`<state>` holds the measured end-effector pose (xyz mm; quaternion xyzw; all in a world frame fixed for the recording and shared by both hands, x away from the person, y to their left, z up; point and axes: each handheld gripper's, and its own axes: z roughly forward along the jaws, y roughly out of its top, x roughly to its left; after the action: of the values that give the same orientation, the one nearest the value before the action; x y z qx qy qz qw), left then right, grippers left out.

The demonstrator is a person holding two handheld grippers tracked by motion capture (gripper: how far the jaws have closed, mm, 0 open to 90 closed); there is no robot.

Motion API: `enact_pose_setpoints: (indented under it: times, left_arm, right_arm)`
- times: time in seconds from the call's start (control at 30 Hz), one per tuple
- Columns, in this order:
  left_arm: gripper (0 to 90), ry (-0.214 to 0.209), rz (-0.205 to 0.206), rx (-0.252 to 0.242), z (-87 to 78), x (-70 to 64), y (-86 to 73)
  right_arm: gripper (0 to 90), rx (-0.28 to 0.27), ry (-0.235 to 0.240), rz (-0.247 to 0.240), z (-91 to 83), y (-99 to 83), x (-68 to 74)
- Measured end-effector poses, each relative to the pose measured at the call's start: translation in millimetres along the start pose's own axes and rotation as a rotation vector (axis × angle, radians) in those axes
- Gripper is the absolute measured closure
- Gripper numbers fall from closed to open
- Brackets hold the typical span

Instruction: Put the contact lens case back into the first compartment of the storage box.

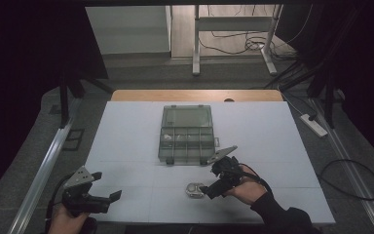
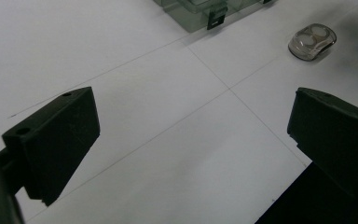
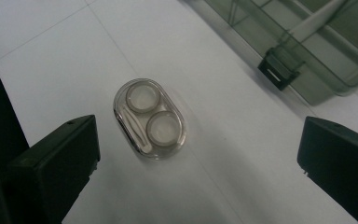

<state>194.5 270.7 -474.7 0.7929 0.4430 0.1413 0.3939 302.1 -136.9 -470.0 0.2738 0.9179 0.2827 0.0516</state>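
Right gripper (image 3: 198, 154), jaws spread, hovers just short of the lens case (image 3: 149, 119) on the table (image 1: 126, 131); its long axis runs diagonally to the jaw gap. Left gripper (image 1: 104, 187), also spread, sits well apart. Organizer (image 1: 186, 134) lies beyond.

- A lab or recording room is shown, not a home.
- The counter (image 1: 126, 131) is covered with a plain white sheet marked with thin grid lines.
- Dark curtains (image 1: 24, 73) are hung at the left and the right of the counter.
- Many loose cables (image 1: 253, 44) are seen on the grey floor (image 1: 141, 73), and a white power strip (image 1: 313, 125) is laid beside the counter.
- A metal frame with white legs (image 1: 195, 44) is placed behind, against a pale wall (image 1: 126, 29).
- Metal rails (image 1: 44, 165) are seen along both sides of the counter.
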Motion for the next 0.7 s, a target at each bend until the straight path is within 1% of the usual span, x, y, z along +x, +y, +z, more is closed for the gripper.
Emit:
enact_pose_setpoints:
  times: [0.17,0.2,0.27,0.37,0.4,0.5,0.57,0.63,0.7]
  left_arm:
    - [2.2,0.0,0.0,-0.001,-0.1,0.0,0.0]
    - [2.1,0.0,0.0,-0.001,-0.1,0.0,0.0]
    - [2.1,0.0,0.0,-0.001,-0.1,0.0,0.0]
    - [2.1,-0.001,-0.001,-0.002,-0.2,0.1,-0.1]
    - [2.2,-0.002,-0.001,-0.002,-0.3,0.2,-0.1]
    - [2.2,-0.002,-0.001,-0.003,-0.3,0.2,-0.2]
    - [2.1,-0.002,-0.001,-0.003,-0.4,0.2,-0.2]
    - [2.1,-0.002,-0.001,-0.003,-0.4,0.2,-0.2]
    - [2.1,-0.001,0.0,-0.002,-0.4,0.2,-0.2]
  right_arm:
    - [0.0,0.025,0.011,-0.013,7.9,4.7,4.6]
    - [0.0,0.035,0.019,-0.022,11.8,6.5,7.1]
    - [0.0,0.04,0.021,-0.026,13.0,7.1,7.8]
    - [0.0,0.058,0.023,-0.039,19.4,9.2,10.7]
    - [0.0,0.072,0.023,-0.051,23.7,10.0,11.9]
    - [0.0,0.086,0.021,-0.058,27.6,10.4,13.1]
    - [0.0,0.112,0.022,-0.077,34.4,11.0,15.3]
    - [0.0,0.116,0.022,-0.078,35.9,11.2,16.0]
    - [0.0,0.13,0.031,-0.09,40.3,11.8,17.8]
